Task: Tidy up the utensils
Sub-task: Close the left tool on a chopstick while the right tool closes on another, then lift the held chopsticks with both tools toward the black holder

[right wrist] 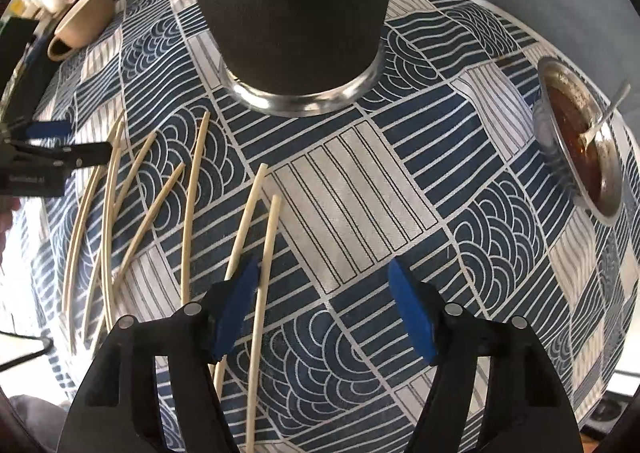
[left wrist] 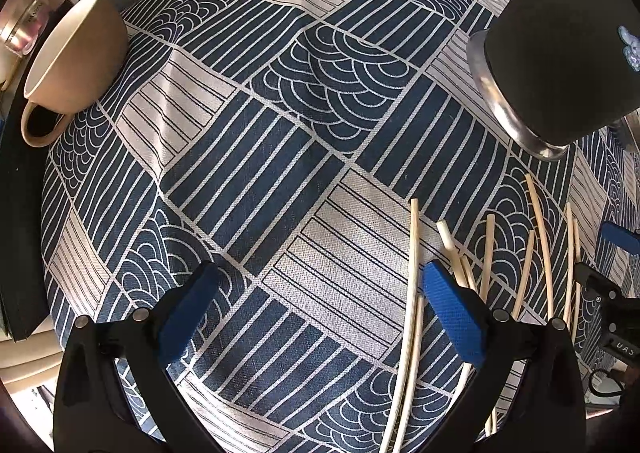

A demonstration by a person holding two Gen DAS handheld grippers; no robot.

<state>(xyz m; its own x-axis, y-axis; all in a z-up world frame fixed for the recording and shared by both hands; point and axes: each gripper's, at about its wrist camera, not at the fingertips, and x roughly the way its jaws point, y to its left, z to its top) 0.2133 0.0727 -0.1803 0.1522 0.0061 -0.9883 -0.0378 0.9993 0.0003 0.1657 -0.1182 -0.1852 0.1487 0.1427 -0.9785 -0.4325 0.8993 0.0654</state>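
Observation:
Several pale wooden chopsticks (right wrist: 192, 189) lie scattered on the blue patterned tablecloth (right wrist: 352, 189), also seen in the left wrist view (left wrist: 412, 277). A tall black holder cup with a metal base (right wrist: 288, 13) stands behind them; it also shows in the left wrist view (left wrist: 560, 45). My left gripper (left wrist: 320, 301) is open and empty, hovering left of the chopsticks. My right gripper (right wrist: 324, 309) is open and empty, with its left finger over two chopsticks. The left gripper shows at the left edge of the right wrist view (right wrist: 52, 149).
A beige mug (left wrist: 68, 61) stands at the cloth's left edge, by a dark object. A metal bowl of red sauce with a spoon (right wrist: 580, 133) sits at the right. The tablecloth (left wrist: 280, 157) covers a round table.

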